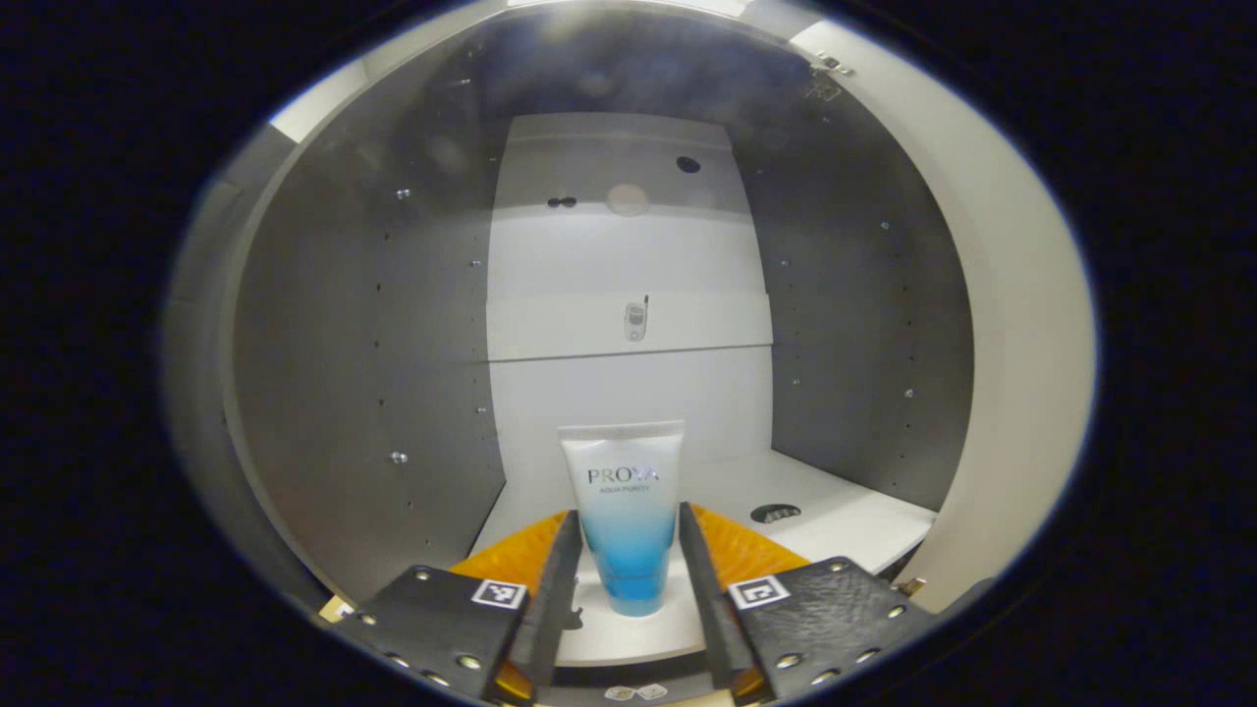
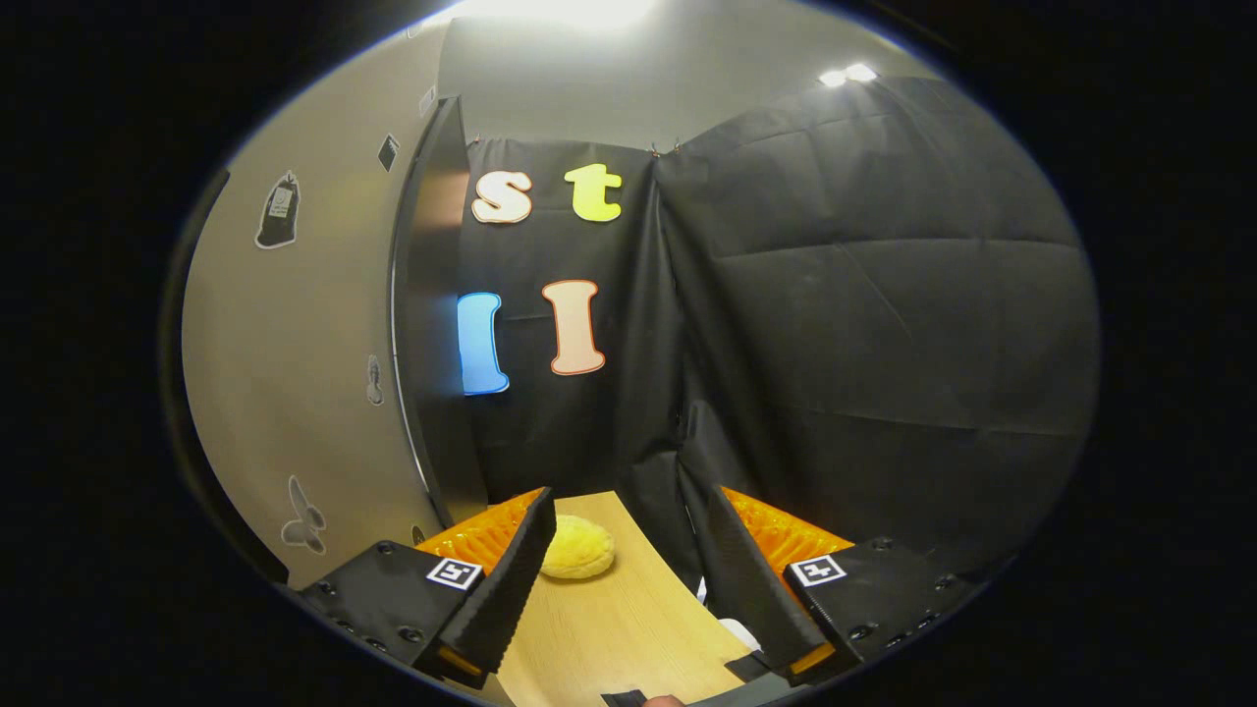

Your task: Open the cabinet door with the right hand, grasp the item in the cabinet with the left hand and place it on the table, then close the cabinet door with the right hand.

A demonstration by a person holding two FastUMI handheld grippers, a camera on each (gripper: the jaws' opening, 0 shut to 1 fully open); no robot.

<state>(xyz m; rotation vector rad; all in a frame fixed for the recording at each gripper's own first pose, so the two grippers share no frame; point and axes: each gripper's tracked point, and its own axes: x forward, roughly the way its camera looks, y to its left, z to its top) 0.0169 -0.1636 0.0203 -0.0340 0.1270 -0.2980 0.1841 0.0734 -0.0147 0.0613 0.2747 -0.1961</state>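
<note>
In the left gripper view the tube (image 1: pixel 626 516) stands cap-down on the white floor of the open cabinet (image 1: pixel 845 516), its lower sides hidden behind the left gripper (image 1: pixel 626 560), whose fingers flank it so closely that contact cannot be told. The cabinet's side walls are grey, its back white. In the right gripper view the right gripper (image 2: pixel 628 565) hangs spread wide over the wooden worktop (image 2: pixel 628 628), where a yellow lump (image 2: pixel 579 550), half hidden by a finger, lies beside the open cabinet door (image 2: pixel 432 324).

You see a yellow, rounded, bun-like item (image 2: pixel 577 550) resting on the wooden table surface (image 2: pixel 628 619), near the black cloth wall (image 2: pixel 864 324); ceiling lights (image 2: pixel 845 74) above.
</note>
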